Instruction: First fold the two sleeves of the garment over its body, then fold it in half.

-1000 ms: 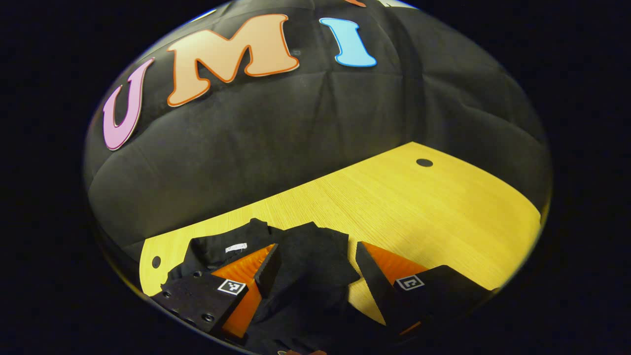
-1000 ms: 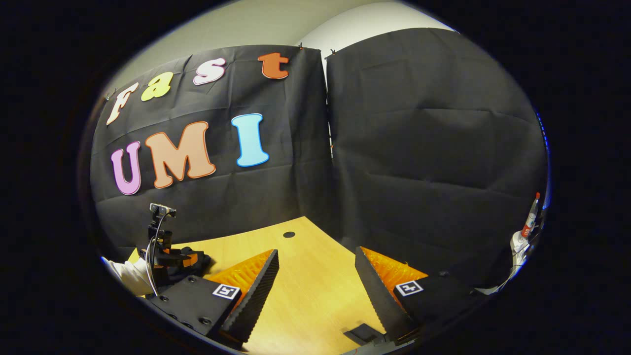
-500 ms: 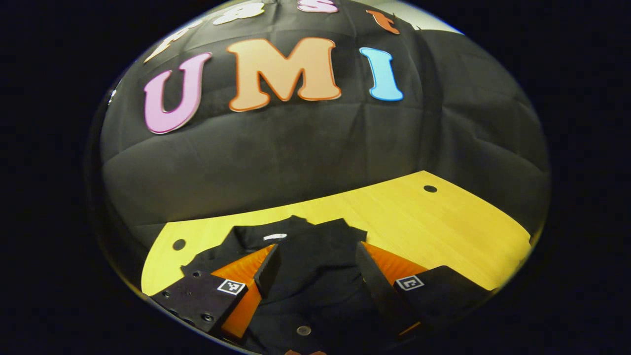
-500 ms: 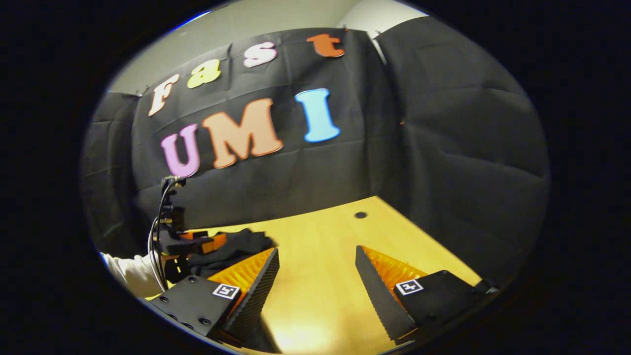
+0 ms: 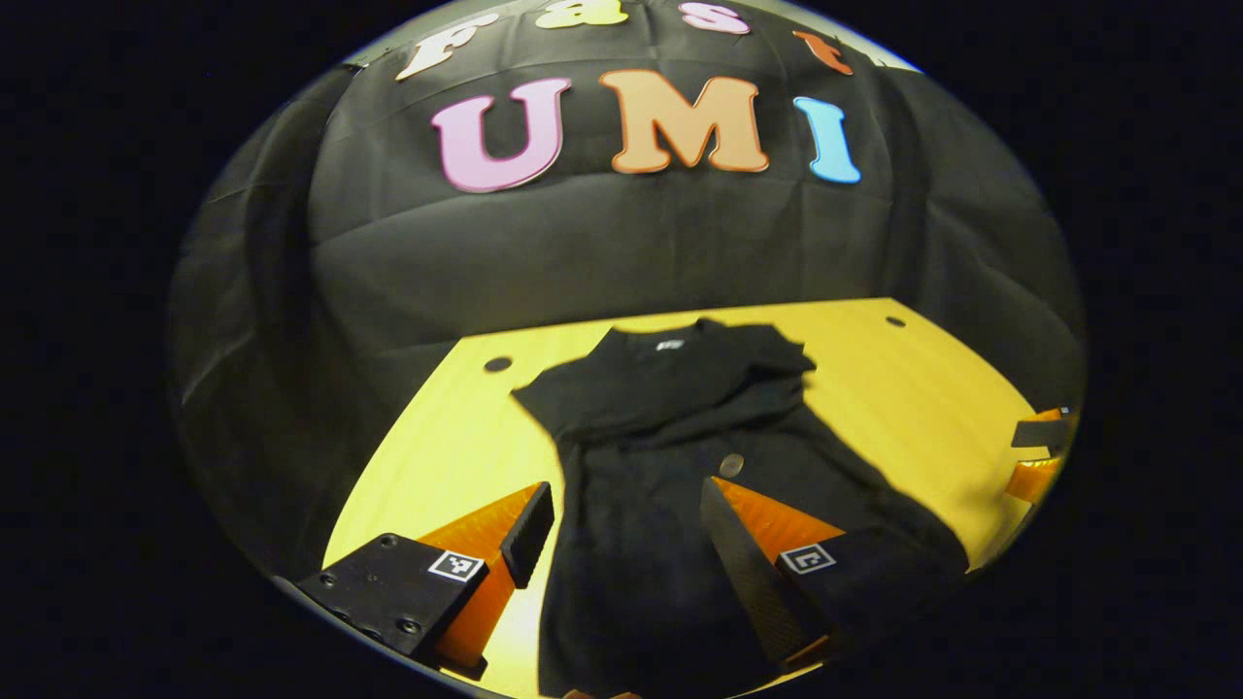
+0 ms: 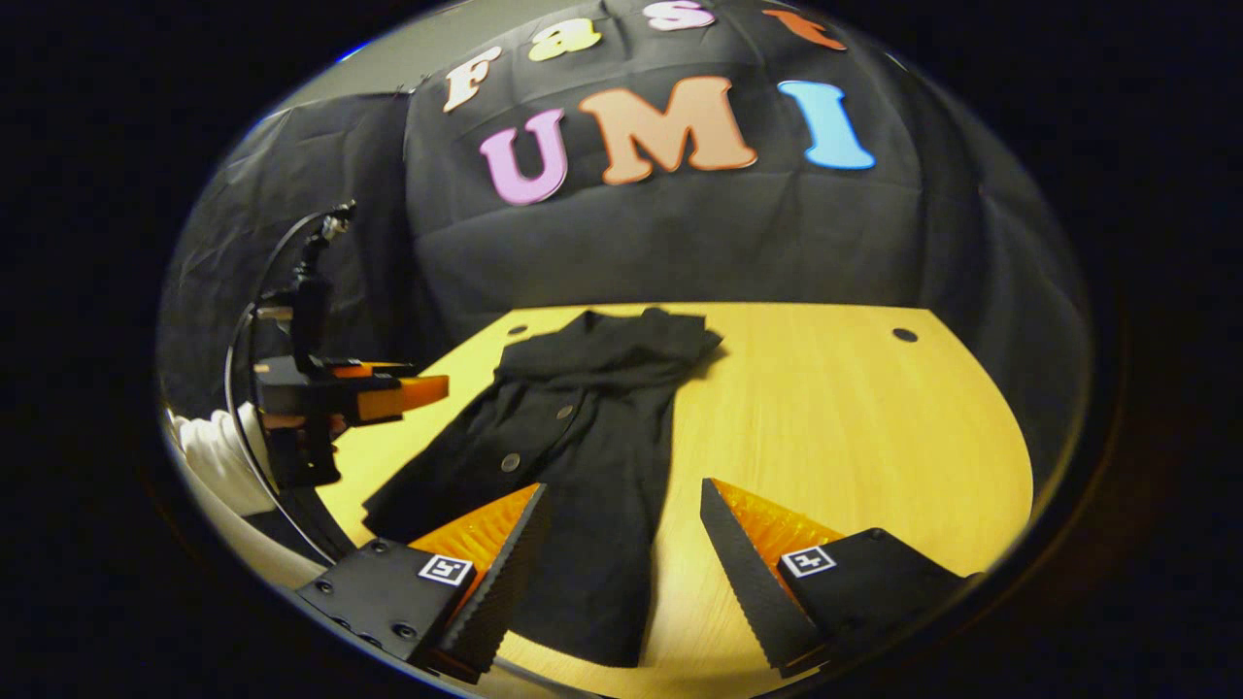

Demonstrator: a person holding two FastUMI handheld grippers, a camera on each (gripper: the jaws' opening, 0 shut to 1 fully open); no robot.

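Black garment flat on table, collar toward wall, both sleeves folded over body.

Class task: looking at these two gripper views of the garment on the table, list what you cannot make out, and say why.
- Garment hem: in the left gripper view, cut off by the bottom edge.
- Neck label: left gripper view, too small to read.
- Cloth under the right gripper: its fingers cover part of it.
- Left gripper: far off in the right gripper view; side-on, so its gap is hidden.
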